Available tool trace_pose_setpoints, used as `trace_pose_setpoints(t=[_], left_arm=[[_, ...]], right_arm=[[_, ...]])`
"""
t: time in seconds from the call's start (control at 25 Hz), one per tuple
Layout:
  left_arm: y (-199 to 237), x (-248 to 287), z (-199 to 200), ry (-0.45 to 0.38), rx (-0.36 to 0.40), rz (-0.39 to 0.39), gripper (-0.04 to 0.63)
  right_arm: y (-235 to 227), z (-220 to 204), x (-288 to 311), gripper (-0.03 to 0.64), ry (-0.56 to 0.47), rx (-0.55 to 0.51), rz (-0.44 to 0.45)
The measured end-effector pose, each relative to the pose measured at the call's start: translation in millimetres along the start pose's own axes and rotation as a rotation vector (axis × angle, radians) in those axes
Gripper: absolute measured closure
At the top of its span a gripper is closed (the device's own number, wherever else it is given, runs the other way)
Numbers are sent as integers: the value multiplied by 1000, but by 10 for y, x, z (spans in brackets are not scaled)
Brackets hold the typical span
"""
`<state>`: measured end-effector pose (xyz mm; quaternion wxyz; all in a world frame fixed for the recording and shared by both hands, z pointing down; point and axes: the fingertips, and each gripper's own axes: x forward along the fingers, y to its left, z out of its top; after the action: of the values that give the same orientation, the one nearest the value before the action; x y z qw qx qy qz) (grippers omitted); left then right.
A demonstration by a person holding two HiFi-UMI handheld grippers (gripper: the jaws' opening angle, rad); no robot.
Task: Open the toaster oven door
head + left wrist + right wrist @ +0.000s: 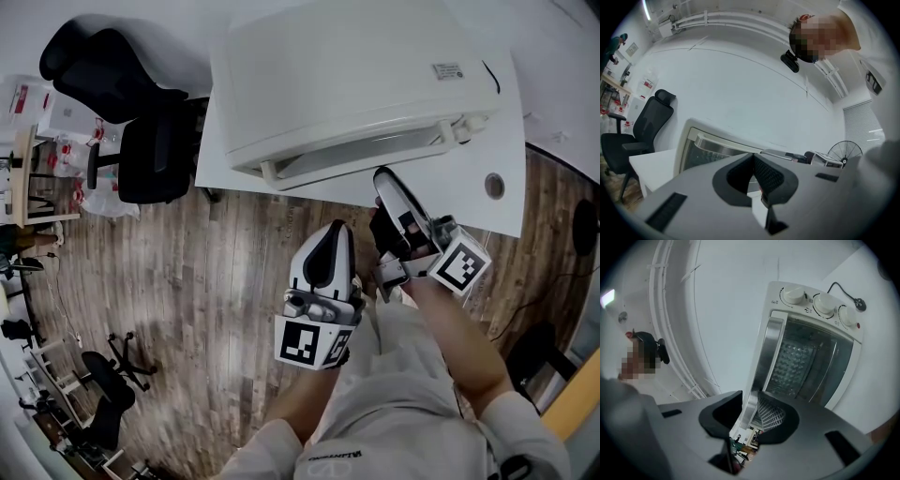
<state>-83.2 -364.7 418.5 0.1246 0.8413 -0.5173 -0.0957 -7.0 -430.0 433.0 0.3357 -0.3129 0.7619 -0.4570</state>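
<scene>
A white toaster oven (356, 75) stands on a white table (511, 202), its glass door facing me and upright against the front. The door's metal handle bar (366, 150) runs along the door's top edge. My right gripper (386, 180) reaches up to the bar's right half. In the right gripper view the handle (771, 348) passes between the jaws of the right gripper (750, 411), with a slit of wall showing beside one pad, so it is open. My left gripper (330, 234) hangs over the floor short of the table, shut and empty, and its own view shows the oven (708, 150) ahead.
Three knobs (820, 303) sit on the oven's control panel. A black office chair (141, 112) stands left of the table on the wooden floor (187, 309). The table has a cable hole (494, 185) near its right front corner. A fan (846, 151) stands farther off.
</scene>
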Motion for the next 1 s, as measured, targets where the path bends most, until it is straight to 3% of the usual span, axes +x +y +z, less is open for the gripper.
trace_pose_setpoints(t=[0.44,1.0], left_arm=[[42,-69,-15,6,-3,0,588],[54,-116,-61,11,-4,7,588]], right_arm=[[-180,-12,-49,497,-40,108,-48],[-100,139,151,471,-84,113,-17]])
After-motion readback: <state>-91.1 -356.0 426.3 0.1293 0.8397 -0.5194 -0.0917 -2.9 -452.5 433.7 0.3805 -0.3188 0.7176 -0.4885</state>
